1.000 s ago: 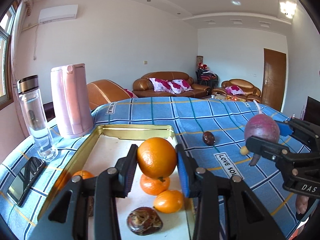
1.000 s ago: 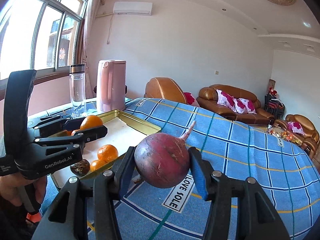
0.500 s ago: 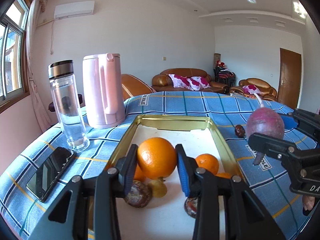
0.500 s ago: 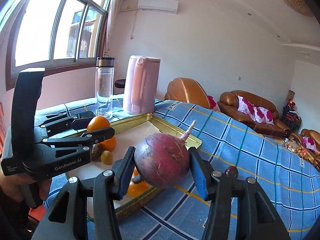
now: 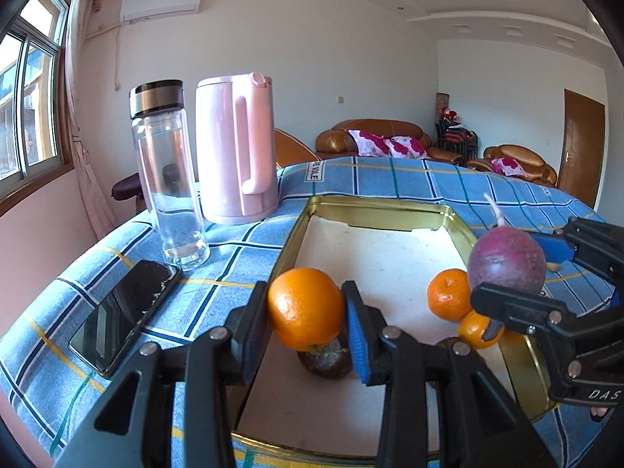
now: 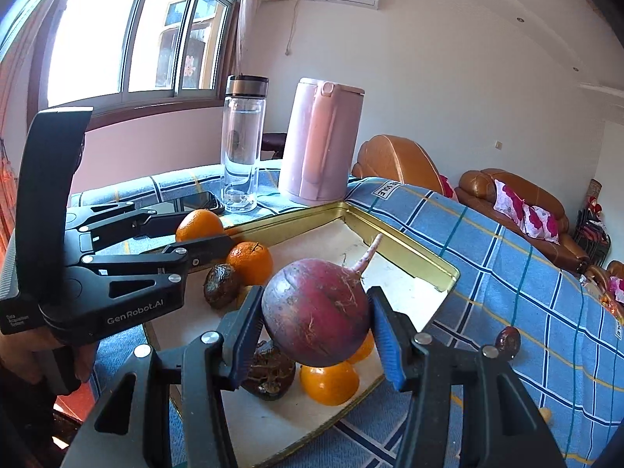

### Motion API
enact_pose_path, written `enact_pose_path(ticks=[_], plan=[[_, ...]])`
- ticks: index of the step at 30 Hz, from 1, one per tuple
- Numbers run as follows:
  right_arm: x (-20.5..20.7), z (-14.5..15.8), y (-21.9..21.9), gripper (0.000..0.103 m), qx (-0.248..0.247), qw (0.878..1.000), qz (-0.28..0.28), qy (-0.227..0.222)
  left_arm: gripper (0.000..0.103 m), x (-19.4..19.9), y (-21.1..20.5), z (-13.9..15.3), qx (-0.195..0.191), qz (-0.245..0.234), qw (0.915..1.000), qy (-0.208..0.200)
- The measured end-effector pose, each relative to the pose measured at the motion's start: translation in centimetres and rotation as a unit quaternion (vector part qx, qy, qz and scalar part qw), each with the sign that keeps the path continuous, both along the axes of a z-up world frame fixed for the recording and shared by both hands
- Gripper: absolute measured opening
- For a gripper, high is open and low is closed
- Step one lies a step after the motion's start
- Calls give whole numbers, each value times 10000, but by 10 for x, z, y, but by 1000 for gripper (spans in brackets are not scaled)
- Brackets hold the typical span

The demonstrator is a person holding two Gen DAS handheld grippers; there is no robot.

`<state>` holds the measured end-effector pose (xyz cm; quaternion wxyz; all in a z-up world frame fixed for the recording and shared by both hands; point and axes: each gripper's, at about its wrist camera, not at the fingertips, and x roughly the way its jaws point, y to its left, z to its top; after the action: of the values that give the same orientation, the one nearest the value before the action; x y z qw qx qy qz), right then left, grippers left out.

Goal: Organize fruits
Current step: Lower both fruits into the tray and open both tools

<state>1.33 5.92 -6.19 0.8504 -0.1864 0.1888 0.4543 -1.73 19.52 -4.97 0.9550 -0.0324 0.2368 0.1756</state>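
Your left gripper (image 5: 306,314) is clamped on an orange (image 5: 305,314), holding it in the air over the near left edge of the gold tray (image 5: 374,206). Your right gripper (image 6: 316,314) is clamped on a purple-red radish (image 6: 316,312), its thin root pointing up, above the tray's near right side. Inside the tray a smaller orange (image 5: 448,298) sits just beside another one (image 5: 474,329), and a dark wrinkled fruit (image 5: 325,360) lies right under your held orange. Out on the blue checked cloth of the table (image 6: 507,249), a small dark fruit (image 6: 508,341) lies apart from the tray. A phone (image 5: 124,310), a glass bottle (image 5: 167,171) and a pink kettle (image 5: 236,148) stand left of the tray.
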Motion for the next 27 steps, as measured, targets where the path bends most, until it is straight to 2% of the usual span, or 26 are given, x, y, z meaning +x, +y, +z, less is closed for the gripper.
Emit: enact_pose_path(ticks=[15, 27], plan=[[-2, -16, 23, 55, -354, 9991, 219, 101, 39, 1, 6, -11, 0, -8, 9998, 180], [-2, -20, 27, 55, -433, 9986, 269, 141, 39, 4, 6, -15, 8, -21, 9996, 270]])
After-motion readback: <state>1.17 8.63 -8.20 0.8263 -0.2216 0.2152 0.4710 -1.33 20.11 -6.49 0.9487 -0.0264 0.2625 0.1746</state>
